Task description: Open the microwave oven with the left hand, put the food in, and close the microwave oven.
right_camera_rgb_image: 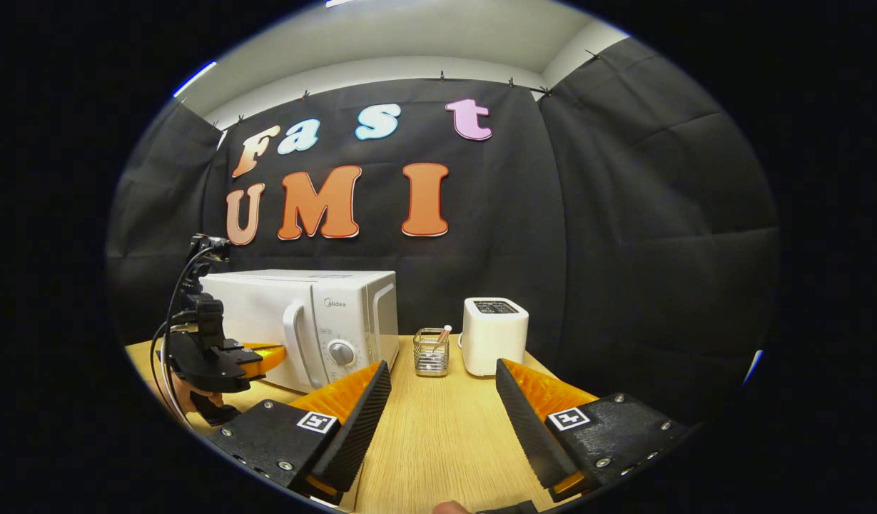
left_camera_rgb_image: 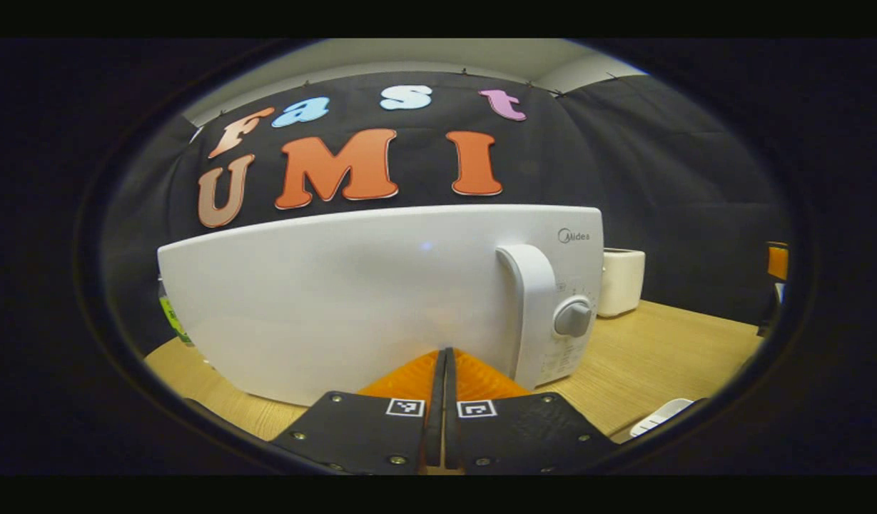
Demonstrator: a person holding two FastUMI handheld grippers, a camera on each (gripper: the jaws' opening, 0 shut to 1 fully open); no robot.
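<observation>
Left gripper (left_camera_rgb_image: pixel 445 360) just before closed microwave (left_camera_rgb_image: pixel 381 300).

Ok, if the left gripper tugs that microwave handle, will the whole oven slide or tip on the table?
Probably it stays put: the microwave is a wide, low box sitting flat on the wooden table, so tipping looks unlikely. The tabletop looks smooth, so a hard tug on the handle might skid it slightly. The left gripper is shut, in front of the door.

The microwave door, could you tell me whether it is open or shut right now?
Shut: the microwave door lies flush against the body, and its handle is untouched.
</observation>
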